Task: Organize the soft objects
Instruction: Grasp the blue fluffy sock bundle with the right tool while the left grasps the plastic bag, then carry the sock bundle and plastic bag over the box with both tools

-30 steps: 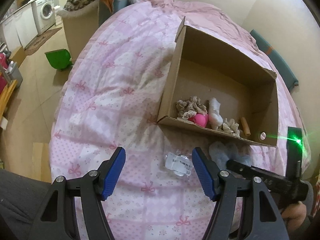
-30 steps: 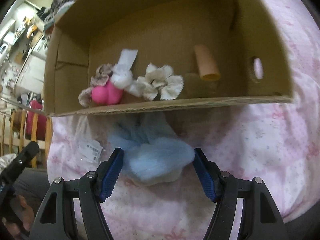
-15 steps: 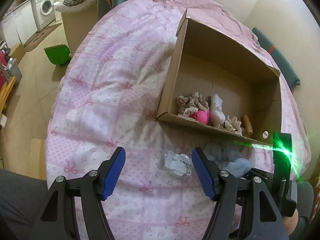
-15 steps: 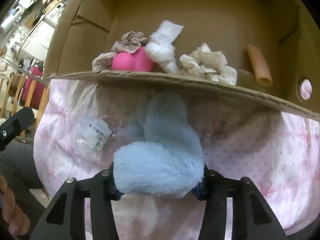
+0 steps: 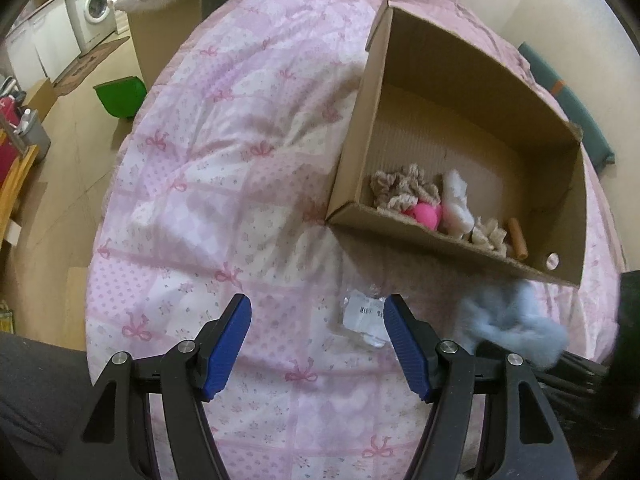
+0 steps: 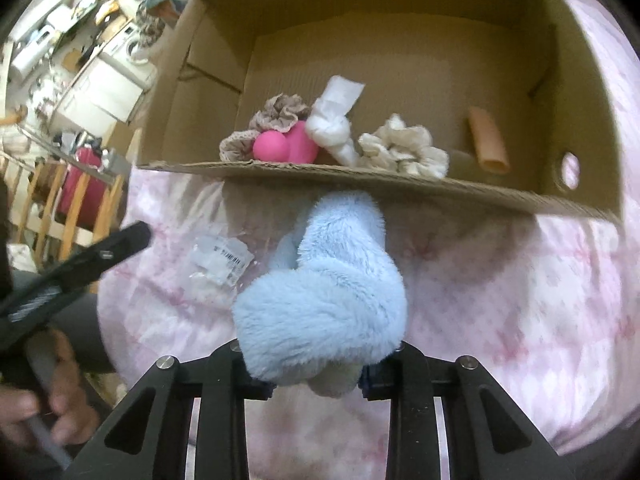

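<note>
My right gripper (image 6: pixel 316 372) is shut on a fluffy light-blue soft toy (image 6: pixel 328 292) and holds it lifted just in front of the near wall of a cardboard box (image 6: pixel 360 178). The toy also shows in the left wrist view (image 5: pixel 508 324). Inside the box (image 5: pixel 380 80) lie a beige scrunchie (image 6: pixel 282 110), a pink soft ball (image 6: pixel 288 146), a white knotted cloth (image 6: pixel 334 126), a cream scrunchie (image 6: pixel 404 150) and an orange tube (image 6: pixel 488 140). My left gripper (image 5: pixel 316 344) is open and empty, low over the pink quilt (image 5: pixel 224 184). A small clear packet (image 5: pixel 362 316) lies between its fingertips.
The bed's left edge drops to a floor with a green bin (image 5: pixel 120 96), a washing machine (image 5: pixel 94 6) and a cardboard carton (image 5: pixel 160 36). A teal cushion (image 5: pixel 568 112) lies along the wall on the right. The left gripper shows as a dark bar (image 6: pixel 76 268).
My right gripper closed on the blue toy and lifted it off the quilt toward the box. The left gripper stayed open and shifted slightly.
</note>
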`<state>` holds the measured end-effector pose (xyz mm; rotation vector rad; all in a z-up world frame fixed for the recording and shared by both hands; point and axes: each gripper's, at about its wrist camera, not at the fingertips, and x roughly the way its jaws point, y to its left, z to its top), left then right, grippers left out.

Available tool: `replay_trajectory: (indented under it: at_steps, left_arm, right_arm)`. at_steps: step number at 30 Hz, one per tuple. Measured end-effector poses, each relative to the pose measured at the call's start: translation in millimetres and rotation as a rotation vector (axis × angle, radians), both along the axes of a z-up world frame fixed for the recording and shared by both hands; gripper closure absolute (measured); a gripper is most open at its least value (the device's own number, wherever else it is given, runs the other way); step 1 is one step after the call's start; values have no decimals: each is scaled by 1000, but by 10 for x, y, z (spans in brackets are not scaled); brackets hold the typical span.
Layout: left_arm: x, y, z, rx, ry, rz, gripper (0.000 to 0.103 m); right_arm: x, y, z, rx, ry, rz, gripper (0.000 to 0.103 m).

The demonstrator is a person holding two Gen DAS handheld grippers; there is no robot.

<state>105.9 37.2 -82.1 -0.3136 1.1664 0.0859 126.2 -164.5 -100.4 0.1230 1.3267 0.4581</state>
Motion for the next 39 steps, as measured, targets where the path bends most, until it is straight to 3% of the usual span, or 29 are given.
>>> replay_trajectory:
  at_steps: [6, 12, 22, 26, 28, 30, 31, 39]
  left_arm:
    - [49, -294, -164, 38, 31, -92, 37]
    - [120, -574, -341, 57, 71, -181, 37]
    - [265, -719, -582, 88, 103, -214, 37]
    - [269, -718, -602, 69, 104, -204, 46]
    - [271, -693, -601, 70, 100, -198, 55]
    - [271, -690, -609, 86, 105, -219, 74]
    - [269, -703, -609, 85, 106, -234, 78]
    - [169, -580, -480, 43, 100, -186, 81]
  right_arm:
    - [-85, -352, 85, 22, 29, -87, 72]
    - [-134, -439, 163, 62, 8, -112, 72]
    - [-113, -509, 126, 63, 20, -126, 71]
    - [-92, -484, 100, 57, 21, -125, 71]
    - [-83, -475, 74, 56, 31, -123, 71]
    - [-80, -468, 37, 51, 44, -123, 71]
    - [-78, -465, 27, 48, 48, -125, 71]
    - [-86, -441, 51, 67, 33, -124, 71]
